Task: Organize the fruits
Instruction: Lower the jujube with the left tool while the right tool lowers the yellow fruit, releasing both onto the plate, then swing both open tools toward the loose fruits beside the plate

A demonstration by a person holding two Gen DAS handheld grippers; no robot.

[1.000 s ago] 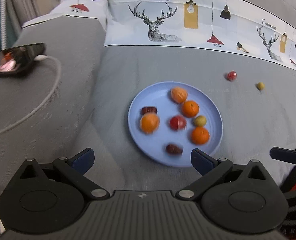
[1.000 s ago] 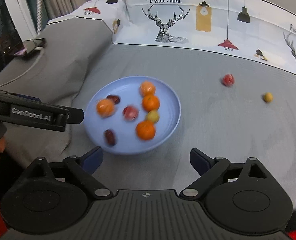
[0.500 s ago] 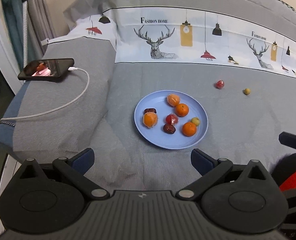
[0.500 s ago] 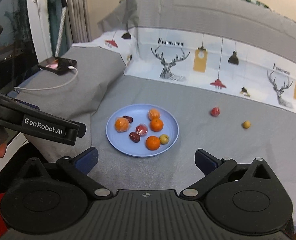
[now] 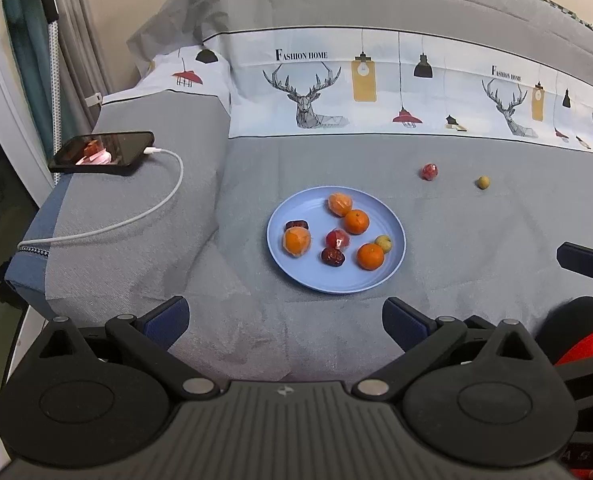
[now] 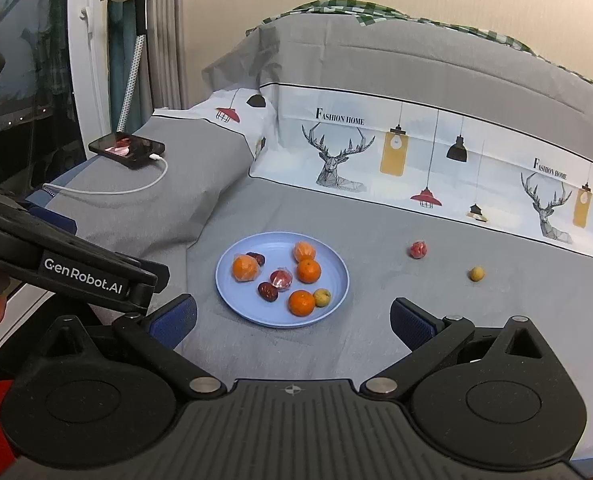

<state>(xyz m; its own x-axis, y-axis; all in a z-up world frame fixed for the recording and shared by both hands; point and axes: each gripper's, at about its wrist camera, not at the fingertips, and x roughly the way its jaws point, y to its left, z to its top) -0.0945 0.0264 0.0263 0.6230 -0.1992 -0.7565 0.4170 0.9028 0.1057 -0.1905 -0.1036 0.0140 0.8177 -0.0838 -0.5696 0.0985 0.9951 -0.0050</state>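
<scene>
A blue plate lies on the grey bed cover and holds several oranges, two dark dates, a red wrapped fruit and a small yellow-green fruit. A red fruit and a small yellow fruit lie loose on the cover, to the right of and beyond the plate. My left gripper is open and empty, well short of the plate. My right gripper is open and empty, also short of the plate.
A black phone on a white charging cable lies on the raised grey cushion at the left. A deer-print pillow band runs along the back. The bed's edge drops off at the far left.
Both grippers have pulled back and up from the plate, so the plate and fruits look smaller and farther. The fruits have not moved.
</scene>
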